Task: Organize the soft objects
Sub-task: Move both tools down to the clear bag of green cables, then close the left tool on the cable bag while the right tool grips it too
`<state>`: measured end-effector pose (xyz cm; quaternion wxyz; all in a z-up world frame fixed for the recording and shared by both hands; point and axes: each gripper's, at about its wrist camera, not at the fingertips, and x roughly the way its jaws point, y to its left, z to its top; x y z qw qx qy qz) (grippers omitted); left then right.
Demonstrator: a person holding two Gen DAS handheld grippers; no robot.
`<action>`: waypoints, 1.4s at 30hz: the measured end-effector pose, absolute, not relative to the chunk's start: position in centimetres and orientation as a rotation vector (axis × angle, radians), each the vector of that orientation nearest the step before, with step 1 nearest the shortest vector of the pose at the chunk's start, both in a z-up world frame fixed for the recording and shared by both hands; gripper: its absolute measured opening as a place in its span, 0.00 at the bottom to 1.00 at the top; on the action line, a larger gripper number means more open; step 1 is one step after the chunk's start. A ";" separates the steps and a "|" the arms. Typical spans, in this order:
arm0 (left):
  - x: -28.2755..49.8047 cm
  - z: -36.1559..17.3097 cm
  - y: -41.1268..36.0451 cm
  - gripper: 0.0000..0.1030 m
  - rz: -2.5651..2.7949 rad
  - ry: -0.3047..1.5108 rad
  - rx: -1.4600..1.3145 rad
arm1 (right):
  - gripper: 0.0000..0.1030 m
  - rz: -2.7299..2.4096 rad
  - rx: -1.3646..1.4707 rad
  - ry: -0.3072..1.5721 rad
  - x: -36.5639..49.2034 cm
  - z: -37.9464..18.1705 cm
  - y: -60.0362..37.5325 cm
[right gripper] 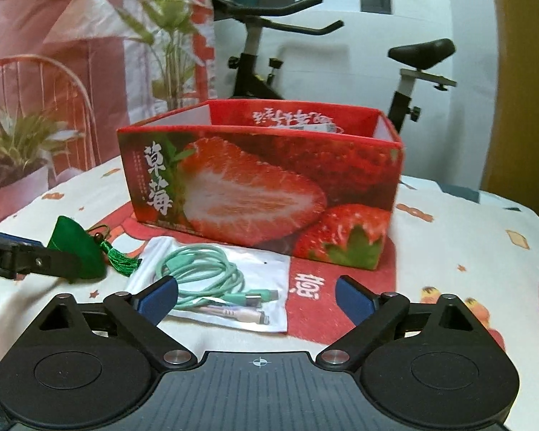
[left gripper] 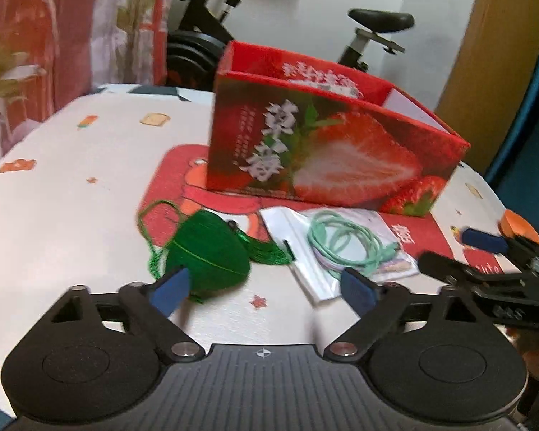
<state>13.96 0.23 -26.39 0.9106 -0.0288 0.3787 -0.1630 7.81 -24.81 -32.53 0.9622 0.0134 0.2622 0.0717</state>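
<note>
Your desk (right gripper: pixel 449 251) has a cartoon-print cloth, exercise bike (right gripper: pixel 269 54) behind. Strawberry box (right gripper: pixel 262 186) sits open. Green pouch (left gripper: pixel 206 251) and bagged cable (right gripper: pixel 212 276) lie before it; both grippers' fingers (left gripper: pixel 170 289) spread, holding nothing.

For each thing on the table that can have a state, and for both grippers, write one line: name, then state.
Strawberry box: upright, open-topped, something pale lies inside.
Green pouch: on the cloth, tassel and cord loose, not gripped.
Mint cable: coiled, lying on the plastic bag.
Plastic bag: flat on the cloth before the box.
Left gripper: open, empty.
Right gripper: open, empty.
</note>
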 end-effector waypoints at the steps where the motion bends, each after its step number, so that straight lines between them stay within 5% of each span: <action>1: 14.0 -26.5 0.0 0.83 -0.347 0.784 -0.051 | 0.85 0.153 0.028 0.535 8.3 -32.6 -24.8; 13: 16.4 -27.8 -3.1 0.42 -0.473 0.849 -0.125 | 0.80 0.162 0.145 0.587 12.5 -35.2 -26.2; 28: 18.7 -30.4 -4.2 0.36 -0.431 0.865 -0.123 | 0.78 0.185 0.184 0.633 13.2 -36.1 -26.6; 32: 18.5 -30.4 -4.0 0.36 -0.433 0.864 -0.137 | 0.64 0.236 0.176 0.632 13.0 -36.1 -26.2; 42: 18.1 -30.7 -3.3 0.36 -0.456 0.891 -0.204 | 0.51 0.255 0.232 0.673 11.8 -35.6 -25.5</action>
